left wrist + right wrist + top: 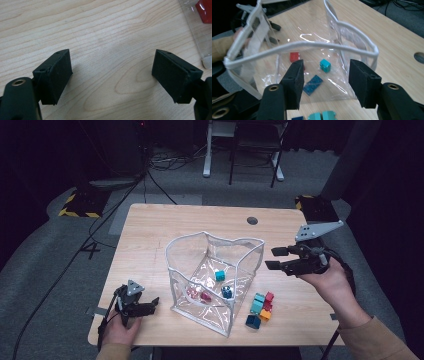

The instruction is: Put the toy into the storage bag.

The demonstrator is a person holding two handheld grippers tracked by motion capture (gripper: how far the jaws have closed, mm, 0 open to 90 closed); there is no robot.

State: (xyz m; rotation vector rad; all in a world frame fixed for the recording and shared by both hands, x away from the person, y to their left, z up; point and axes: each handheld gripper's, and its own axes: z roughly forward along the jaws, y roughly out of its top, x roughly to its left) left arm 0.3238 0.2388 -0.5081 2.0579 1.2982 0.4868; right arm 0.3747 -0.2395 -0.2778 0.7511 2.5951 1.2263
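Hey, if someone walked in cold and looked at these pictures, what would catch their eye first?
Most striking is the clear bag standing open mid-table, with a few small bricks inside, among them a teal brick. Just right of it on the wood lies a loose pile of bricks in teal, red, orange and blue. The right claw hangs open and empty beside the bag's right wall, while the left claw sits open at the table's near left corner.

A pale wooden worktop [150,235] is carrying a clear plastic pouch [215,280], standing open near its middle. A small cluster of coloured bricks [261,309] is lying directly on the wood just beside the pouch's right side.
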